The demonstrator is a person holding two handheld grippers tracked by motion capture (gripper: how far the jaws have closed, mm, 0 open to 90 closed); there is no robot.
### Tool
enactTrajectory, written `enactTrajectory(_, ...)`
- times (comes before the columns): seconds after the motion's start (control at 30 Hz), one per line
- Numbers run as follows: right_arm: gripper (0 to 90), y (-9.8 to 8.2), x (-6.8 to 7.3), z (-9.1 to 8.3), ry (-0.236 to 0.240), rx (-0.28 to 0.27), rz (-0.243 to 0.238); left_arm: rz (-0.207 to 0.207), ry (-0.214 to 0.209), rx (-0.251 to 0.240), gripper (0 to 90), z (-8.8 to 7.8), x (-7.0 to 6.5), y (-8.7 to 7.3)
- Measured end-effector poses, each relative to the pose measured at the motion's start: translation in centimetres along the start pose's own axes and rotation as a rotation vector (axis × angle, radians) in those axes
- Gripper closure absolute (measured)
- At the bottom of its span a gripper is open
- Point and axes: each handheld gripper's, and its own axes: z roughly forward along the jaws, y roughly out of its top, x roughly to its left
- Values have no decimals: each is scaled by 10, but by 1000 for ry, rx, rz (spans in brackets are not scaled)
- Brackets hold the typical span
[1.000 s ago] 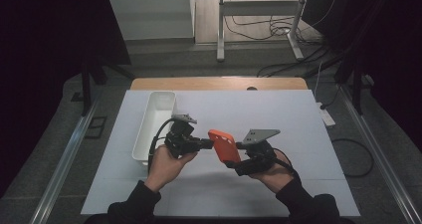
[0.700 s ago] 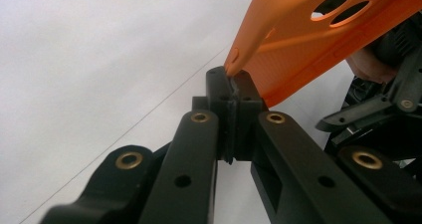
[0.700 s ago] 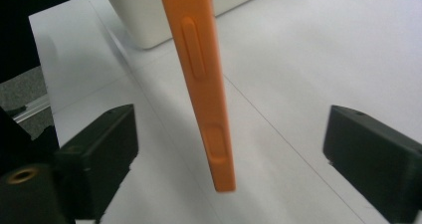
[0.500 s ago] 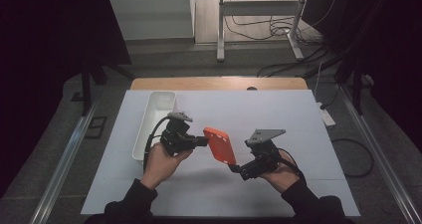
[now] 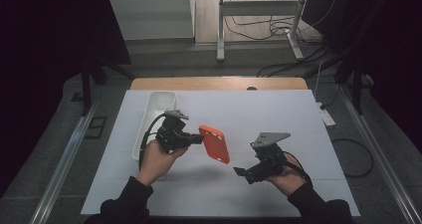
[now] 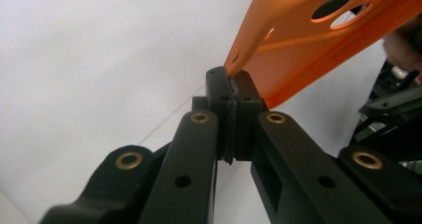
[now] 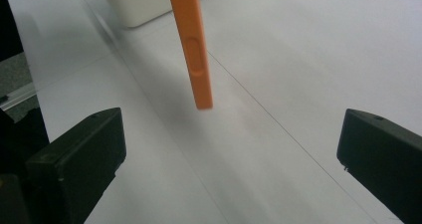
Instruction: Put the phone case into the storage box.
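An orange phone case (image 5: 215, 143) hangs above the white table sheet, held by one corner. My left gripper (image 5: 200, 138) is shut on that corner; in the left gripper view the jaws pinch the case (image 6: 323, 35) edge at the left gripper's (image 6: 230, 82) tips. My right gripper (image 5: 239, 173) sits lower and to the right, apart from the case. Its jaws have just been opening and stand wide with nothing between them. In the right gripper view the case (image 7: 191, 45) hangs edge-on ahead of the right gripper (image 7: 234, 144), not touching either pad.
A long white bin (image 5: 152, 119) lies on the left part of the white sheet (image 5: 278, 109), just behind my left hand; the bin (image 7: 144, 2) also appears in the right gripper view. A wooden table edge (image 5: 219, 83) runs along the back.
The right gripper has let go of the orange case and drawn back to the right. The left gripper keeps the case and has shifted slightly left.
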Motion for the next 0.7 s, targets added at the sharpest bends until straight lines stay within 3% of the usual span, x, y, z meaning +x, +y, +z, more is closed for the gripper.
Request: enactTrajectory(0.7,0,-22,-5,-26,-50,14,36,-59,47,4,892,-16,22,2)
